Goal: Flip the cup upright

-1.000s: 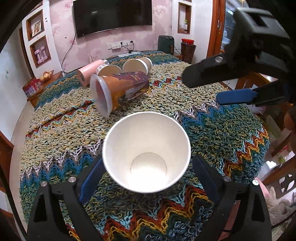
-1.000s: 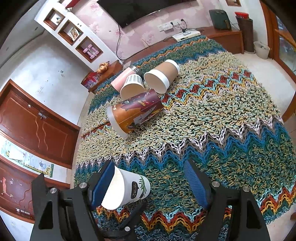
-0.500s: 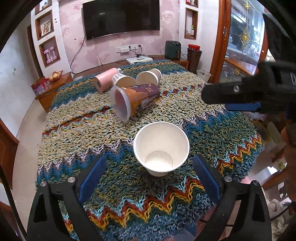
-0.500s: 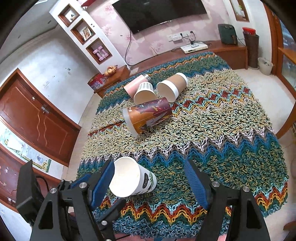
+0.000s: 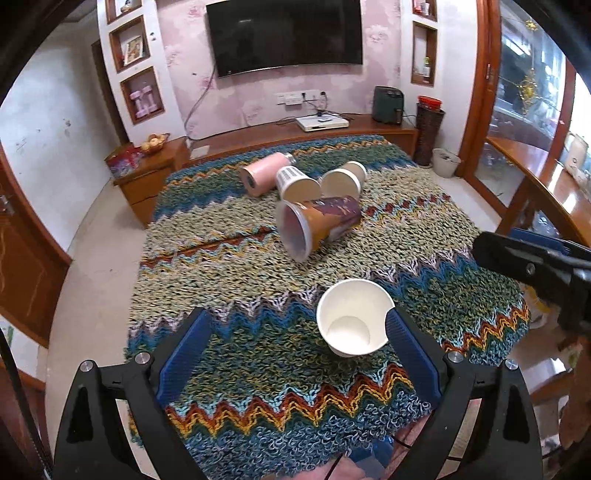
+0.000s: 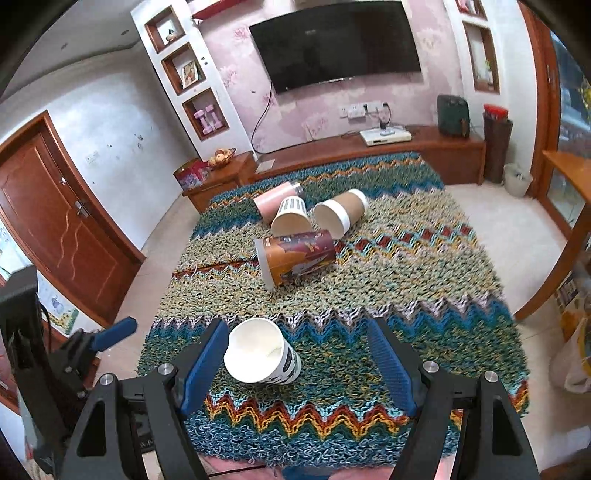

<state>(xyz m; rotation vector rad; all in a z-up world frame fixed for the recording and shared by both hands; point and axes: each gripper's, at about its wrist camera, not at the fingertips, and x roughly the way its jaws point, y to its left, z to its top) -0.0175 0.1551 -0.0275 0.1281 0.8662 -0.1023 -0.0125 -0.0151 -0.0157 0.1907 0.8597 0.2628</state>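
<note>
Knit-covered table (image 5: 229,258) w/ four cups lying flat at the back; white cup (image 5: 352,323) stood upright already. Both grippers (image 5: 295,350) (image 6: 297,363) were wide open, holding nothing. Next prob: grab the orange cup (image 5: 319,225).

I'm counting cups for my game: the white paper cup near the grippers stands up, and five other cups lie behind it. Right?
Not quite. Four lie behind the white paper cup, not five: a pink tumbler, a striped cup, a brown-sleeved cup and a big orange printed cup, as the right wrist view shows.

A home living room: a flat television (image 5: 284,35) hangs on pink flowered wallpaper (image 5: 188,66) at the far wall, above a low wooden cabinet (image 6: 369,151), with display shelves (image 6: 184,74) left and a wooden door (image 6: 48,218) nearer left
</note>
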